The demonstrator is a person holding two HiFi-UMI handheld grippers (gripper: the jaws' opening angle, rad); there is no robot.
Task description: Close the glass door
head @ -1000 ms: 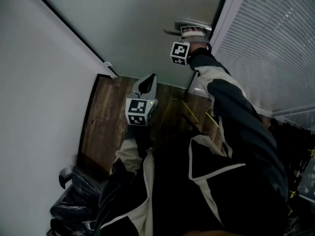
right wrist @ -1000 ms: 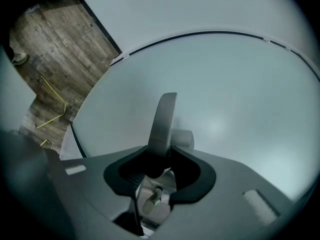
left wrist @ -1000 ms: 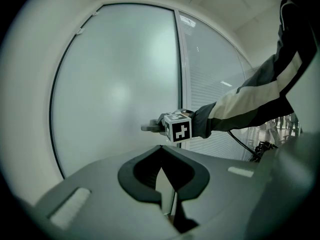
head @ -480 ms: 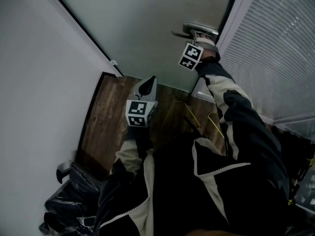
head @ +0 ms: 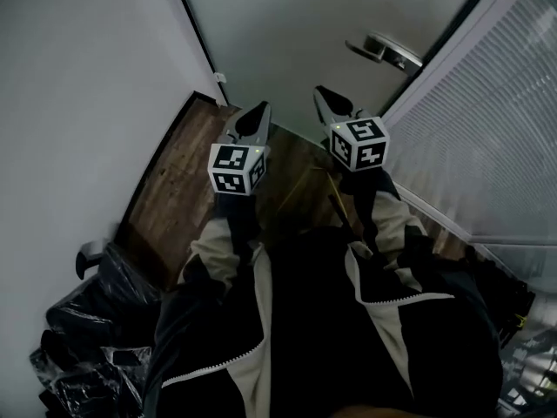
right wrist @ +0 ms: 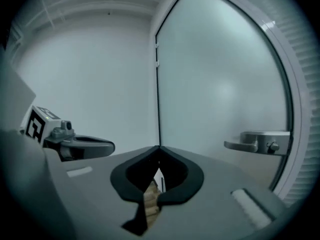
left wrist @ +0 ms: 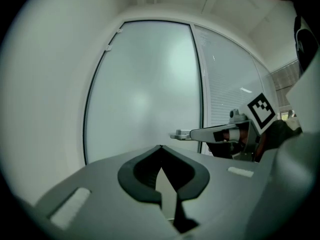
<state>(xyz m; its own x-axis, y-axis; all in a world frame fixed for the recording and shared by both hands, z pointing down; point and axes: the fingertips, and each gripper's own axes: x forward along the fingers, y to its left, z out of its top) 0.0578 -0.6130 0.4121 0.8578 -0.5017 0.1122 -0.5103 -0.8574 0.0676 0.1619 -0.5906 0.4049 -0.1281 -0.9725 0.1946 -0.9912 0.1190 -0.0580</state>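
The frosted glass door (head: 296,33) stands straight ahead of us and looks flush in its frame, its metal lever handle (head: 387,50) near the edge that meets the slatted blind (head: 487,129). The right gripper view shows that handle side-on, with a round lock below the lever; the head view shows only the lever from above. The right gripper view also shows two small clips on the door's far edge, where it meets the white wall (head: 78,77).

The right gripper (head: 324,92) points at the door below the handle and well apart from it. Its fingers have just been closing and now meet at the tips, with nothing between them. The left gripper (head: 261,107) is just beside it, also aimed at the door, fingers together and empty. Each gripper view catches the other gripper at its side.

Only the head view shows what lies below: the wooden floor (head: 174,190) at the foot of the door, our dark jacket with pale sleeves, and crumpled black bags (head: 87,338) against the wall at lower left.
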